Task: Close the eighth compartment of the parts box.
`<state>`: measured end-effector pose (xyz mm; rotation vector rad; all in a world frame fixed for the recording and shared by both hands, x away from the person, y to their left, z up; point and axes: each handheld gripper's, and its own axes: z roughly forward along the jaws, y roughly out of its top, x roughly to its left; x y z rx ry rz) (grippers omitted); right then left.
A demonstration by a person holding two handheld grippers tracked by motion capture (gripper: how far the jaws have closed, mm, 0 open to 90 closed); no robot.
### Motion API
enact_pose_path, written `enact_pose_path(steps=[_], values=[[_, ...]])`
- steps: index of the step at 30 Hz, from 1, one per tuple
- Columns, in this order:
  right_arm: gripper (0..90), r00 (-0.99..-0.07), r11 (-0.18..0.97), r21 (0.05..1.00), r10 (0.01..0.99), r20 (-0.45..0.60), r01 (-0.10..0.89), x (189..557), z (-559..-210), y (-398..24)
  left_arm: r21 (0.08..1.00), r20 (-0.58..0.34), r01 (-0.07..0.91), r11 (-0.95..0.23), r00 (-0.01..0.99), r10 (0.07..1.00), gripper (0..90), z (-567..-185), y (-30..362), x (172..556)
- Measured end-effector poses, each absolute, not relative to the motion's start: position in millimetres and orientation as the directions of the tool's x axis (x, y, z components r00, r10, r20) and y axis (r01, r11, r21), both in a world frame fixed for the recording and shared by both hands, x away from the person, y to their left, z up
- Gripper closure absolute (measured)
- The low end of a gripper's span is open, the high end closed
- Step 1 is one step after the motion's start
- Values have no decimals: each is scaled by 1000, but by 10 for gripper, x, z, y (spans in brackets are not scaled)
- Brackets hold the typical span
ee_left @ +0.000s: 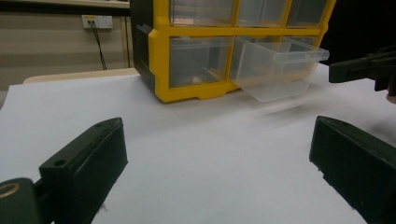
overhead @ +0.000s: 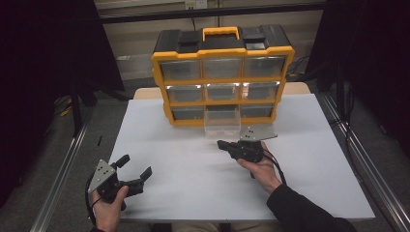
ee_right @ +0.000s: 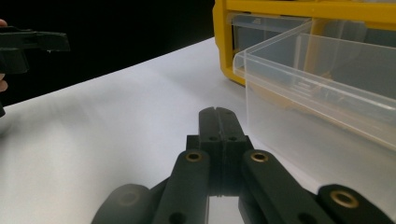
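A yellow-framed organizer (overhead: 222,72) with a black top and several clear drawers stands at the back of the white table (overhead: 183,183). Its bottom-middle drawer (overhead: 222,126) is pulled out over the table. My right gripper (overhead: 220,143) lies just in front of that drawer, pointing left, with its jaws shut and nothing between them. In the right gripper view the shut tips (ee_right: 218,112) sit left of the clear drawer (ee_right: 322,93), apart from it. My left gripper (overhead: 135,166) rests near the table's front left, its jaws open and holding nothing. In the left gripper view the drawer (ee_left: 275,70) lies well ahead.
Metal rails (overhead: 63,169) run along both sides of the table. A wall socket with a cable (ee_left: 96,21) is behind the organizer. White tabletop stretches between the two grippers and in front of the organizer.
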<state>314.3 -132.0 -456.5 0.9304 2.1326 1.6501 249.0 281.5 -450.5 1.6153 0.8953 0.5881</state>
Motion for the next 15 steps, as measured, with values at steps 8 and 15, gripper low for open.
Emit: enact_pose_path(steps=[8, 15], values=[[900, -750, 118, 949, 645, 151, 292, 3197, -4595, -1327, 968, -87, 241, -69, 583, 808, 38, -4506, 2814, 2489], [900, -742, 130, 942, 652, 153, 309, 3260, -4653, -1326, 968, -92, 241, -63, 580, 809, 38, -4508, 2815, 2492]])
